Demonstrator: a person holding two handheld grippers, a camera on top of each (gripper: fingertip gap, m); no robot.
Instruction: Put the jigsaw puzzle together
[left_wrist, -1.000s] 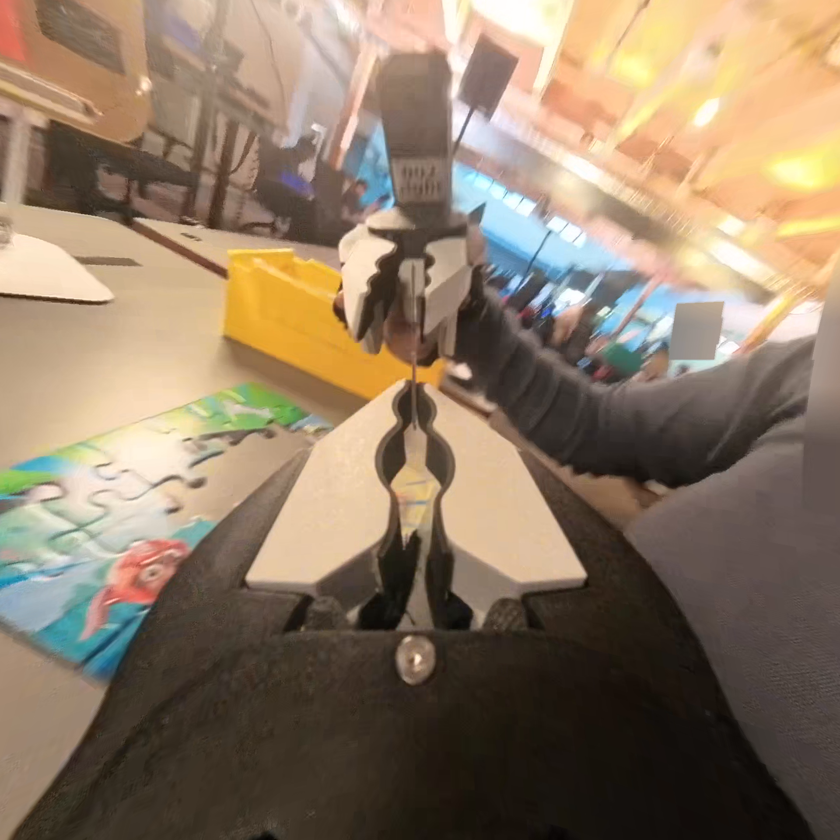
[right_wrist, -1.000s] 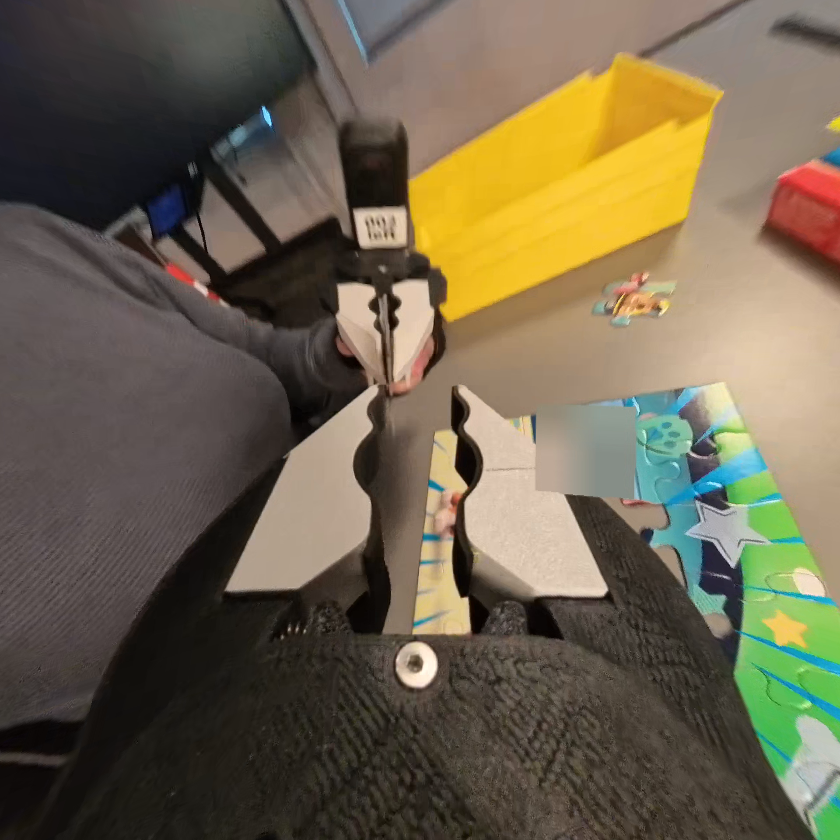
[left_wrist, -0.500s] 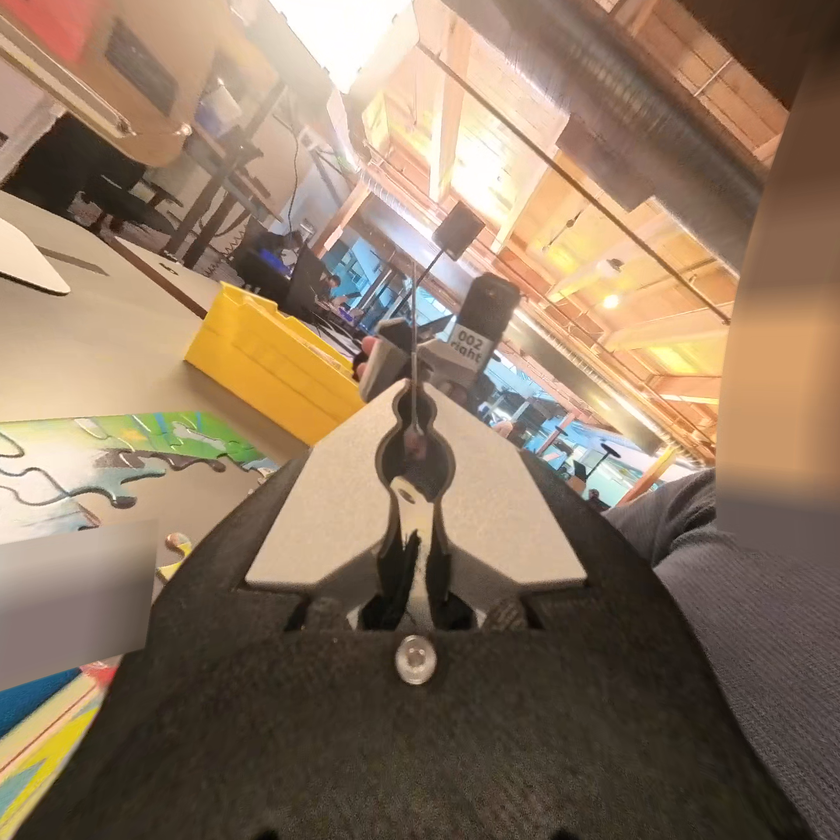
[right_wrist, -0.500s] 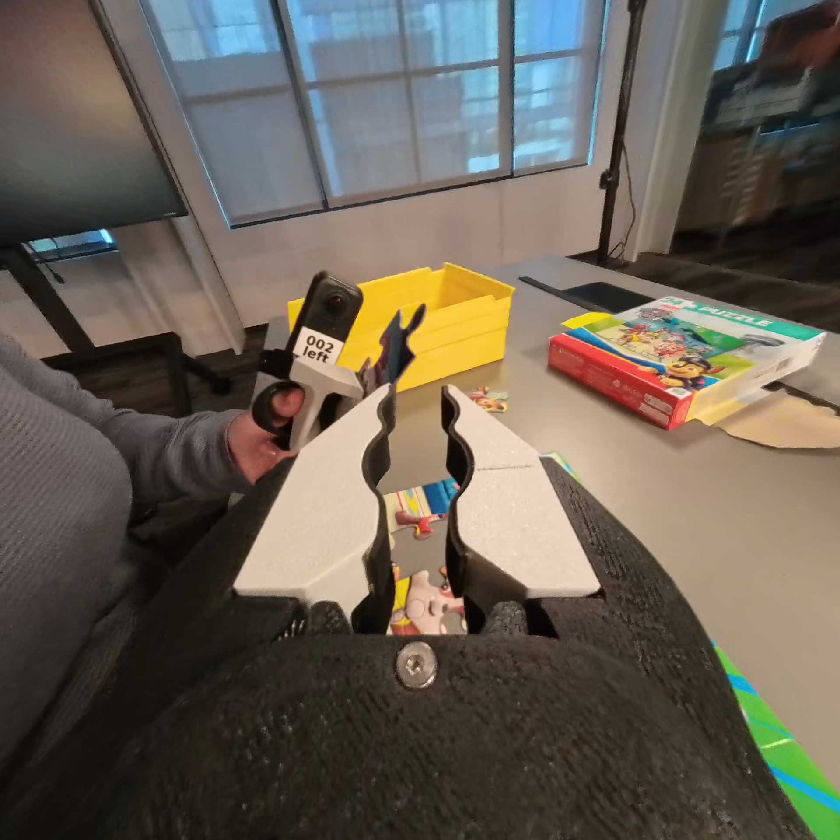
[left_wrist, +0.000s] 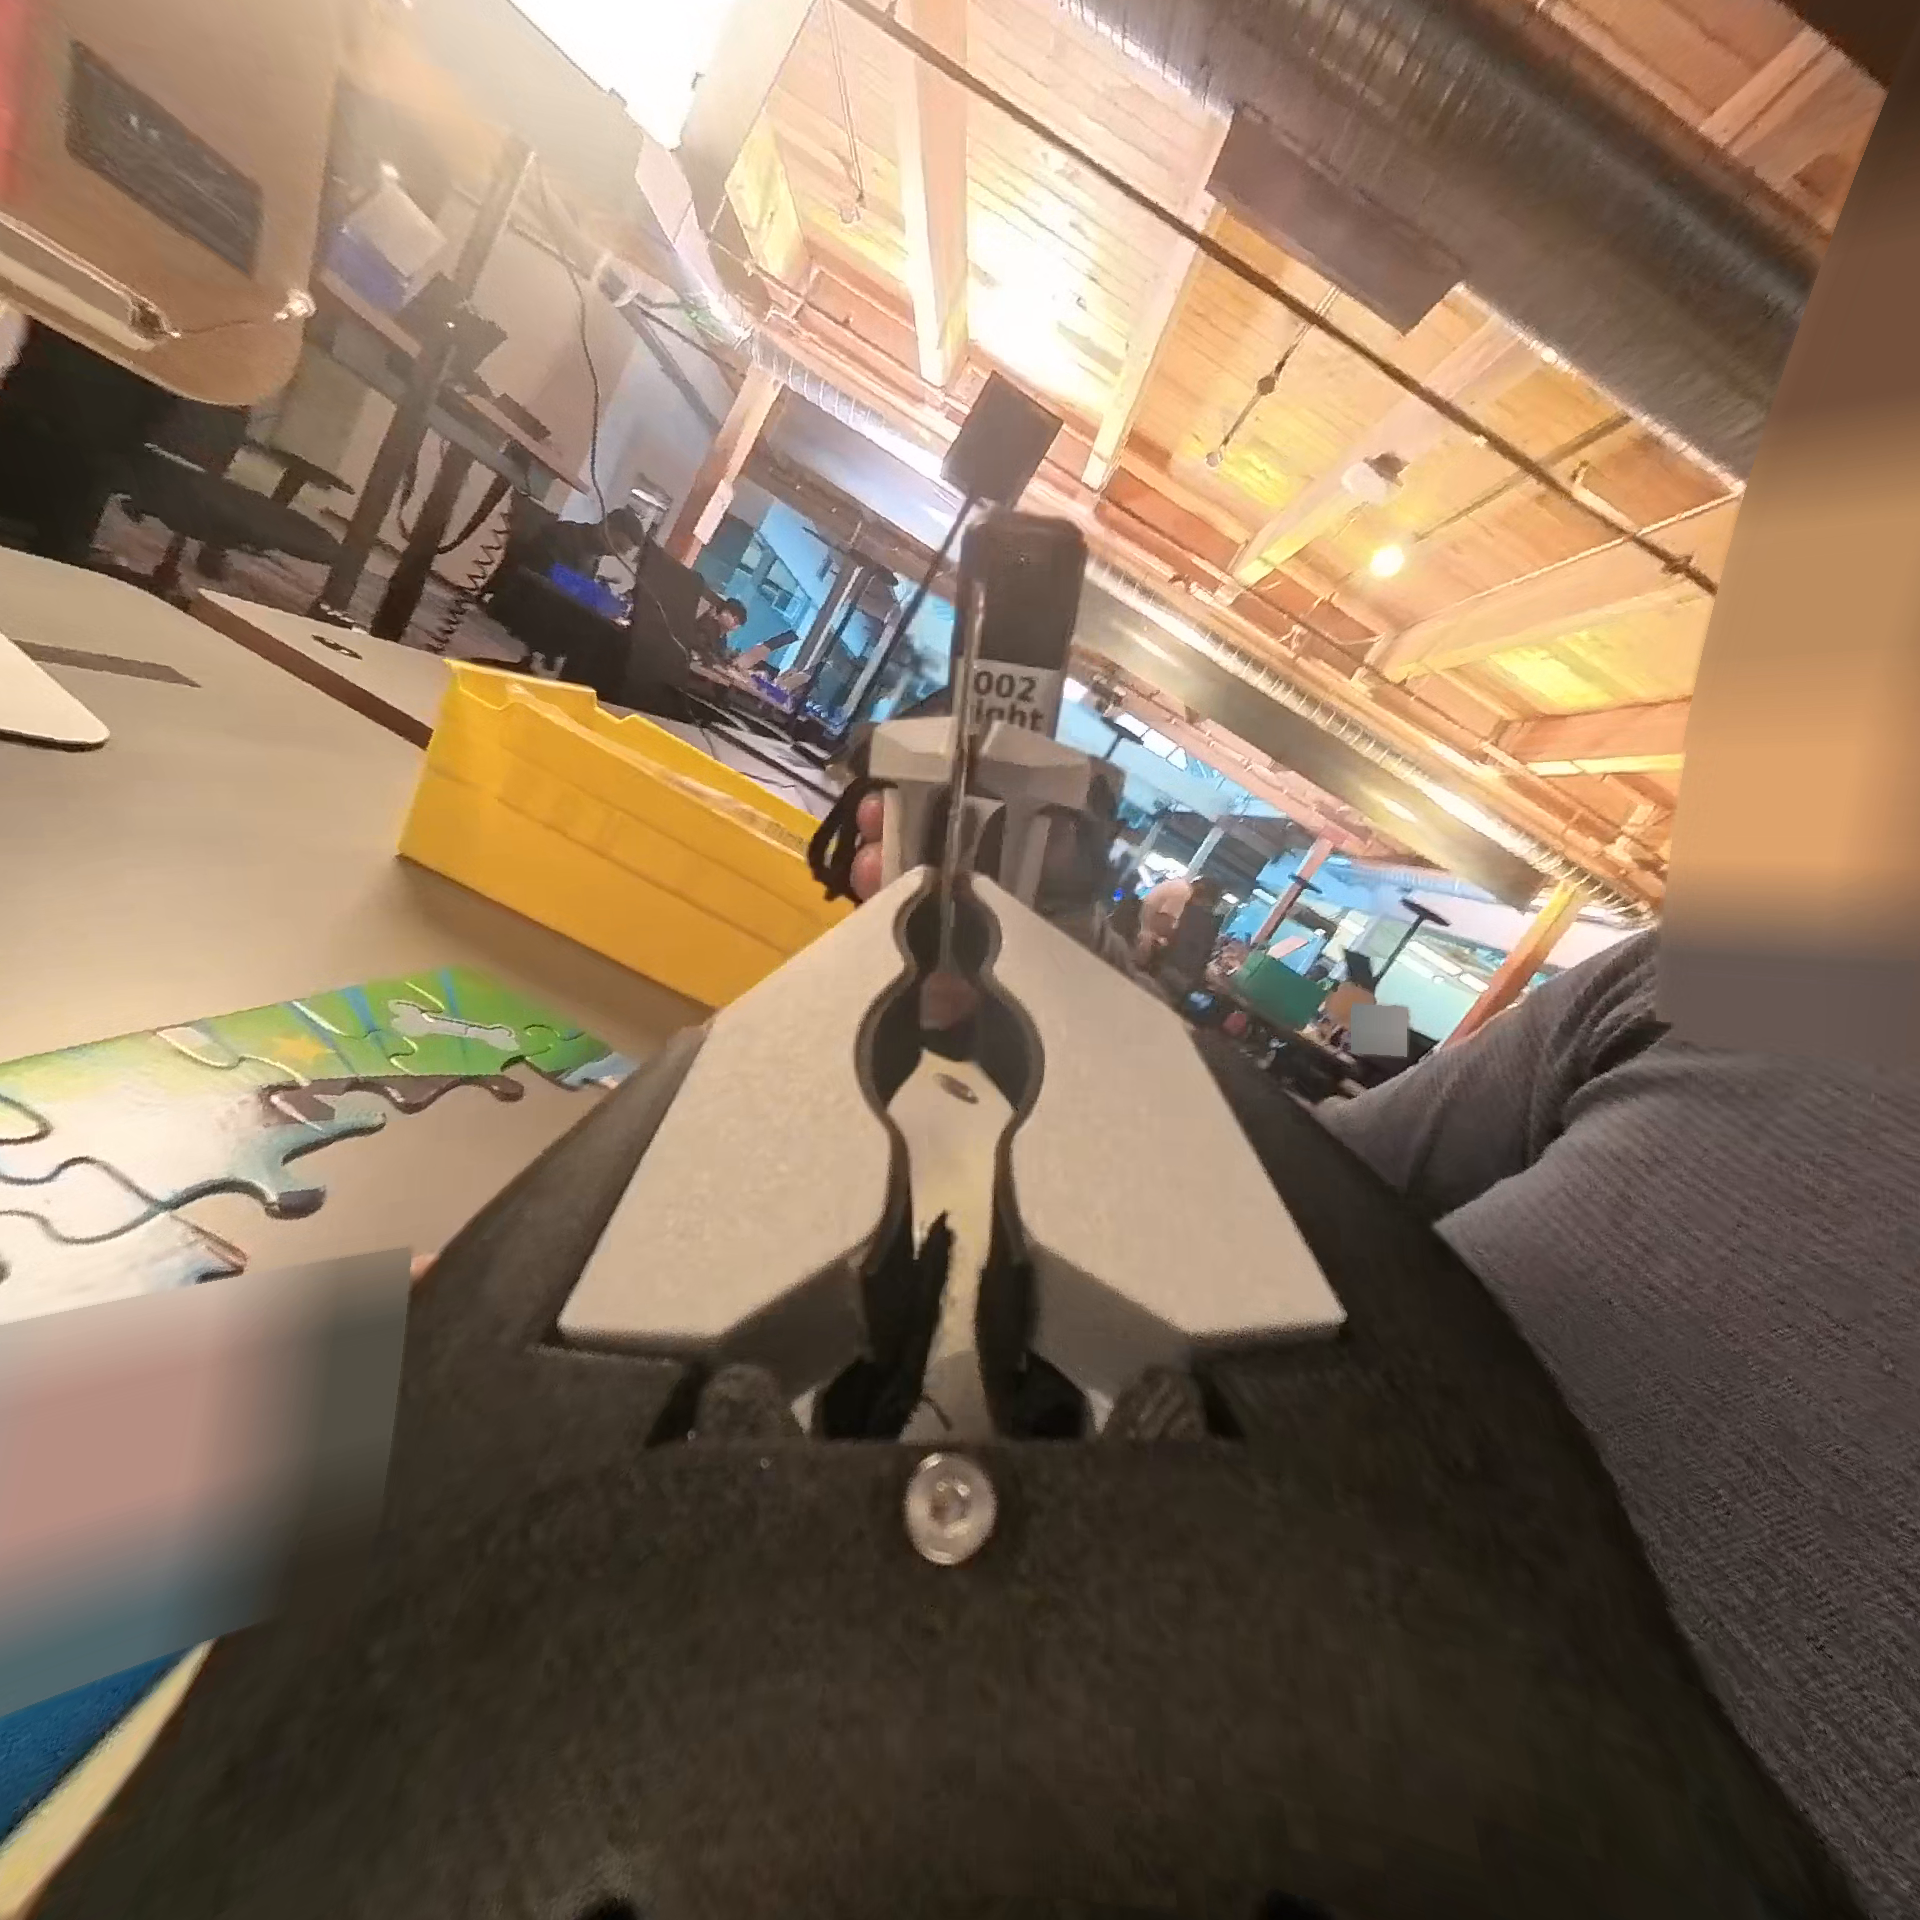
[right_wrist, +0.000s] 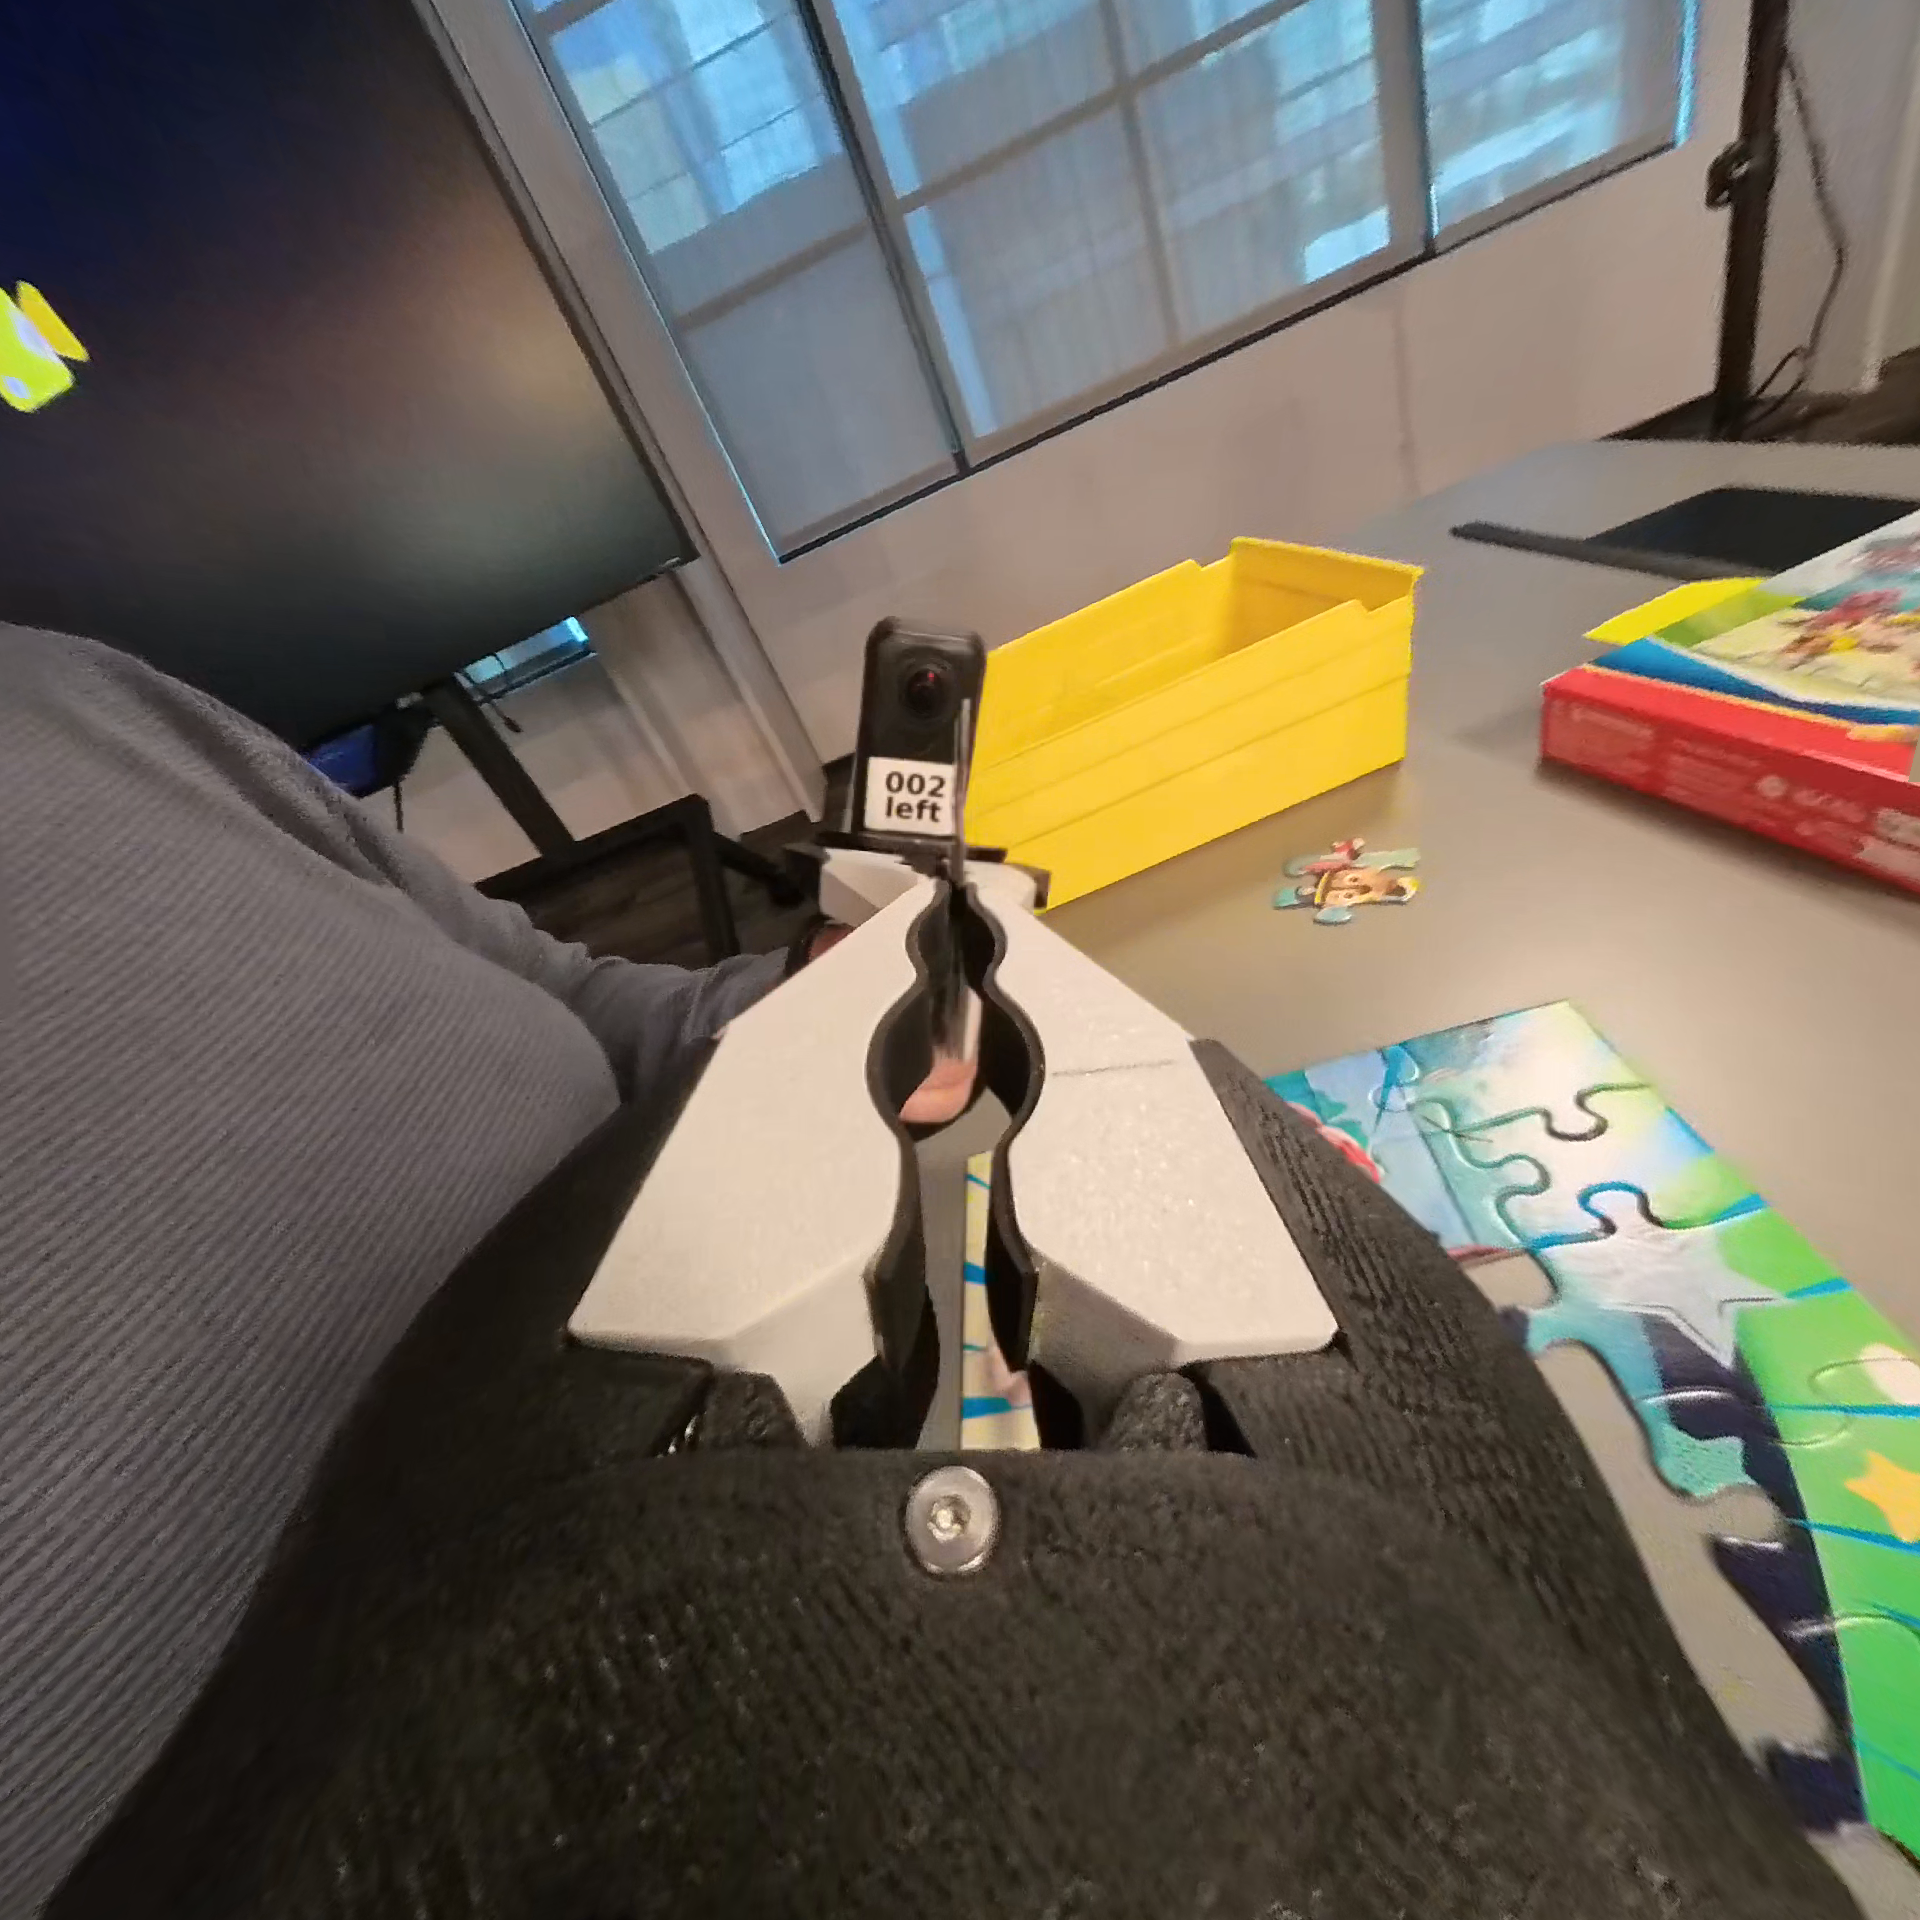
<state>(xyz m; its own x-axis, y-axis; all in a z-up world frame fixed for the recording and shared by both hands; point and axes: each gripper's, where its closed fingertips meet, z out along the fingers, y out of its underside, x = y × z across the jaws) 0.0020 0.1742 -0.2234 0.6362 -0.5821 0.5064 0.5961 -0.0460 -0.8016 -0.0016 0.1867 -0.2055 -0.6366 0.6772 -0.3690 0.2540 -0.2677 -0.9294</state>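
Observation:
A thin jigsaw puzzle piece (left_wrist: 954, 821) is seen edge-on between the two grippers, which face each other tip to tip above the table's near edge. My left gripper (left_wrist: 951, 883) is shut on one side of the piece. My right gripper (right_wrist: 951, 891) is shut on the other side, with the piece's edge (right_wrist: 965, 769) rising past its tips in front of the left gripper's camera. In the left wrist view the right gripper (left_wrist: 961, 753) shows just beyond my tips. In the right wrist view the left gripper's fingers (right_wrist: 868, 883) show just behind mine.
A yellow bin (right_wrist: 1195, 748) stands on the grey table (right_wrist: 1558, 831); it also shows in the left wrist view (left_wrist: 582, 831). A partly joined colourful puzzle (right_wrist: 1558, 1195) lies near, also (left_wrist: 260, 1081). A loose piece (right_wrist: 1345, 883) and a red puzzle box (right_wrist: 1745, 727) lie farther right. Only a small space, under 4 cm, lies between the two pairs of fingers.
My right gripper was open beside the piece held in the left gripper; it has moved tip to tip with the left and closed on that piece. The left stayed shut on it.

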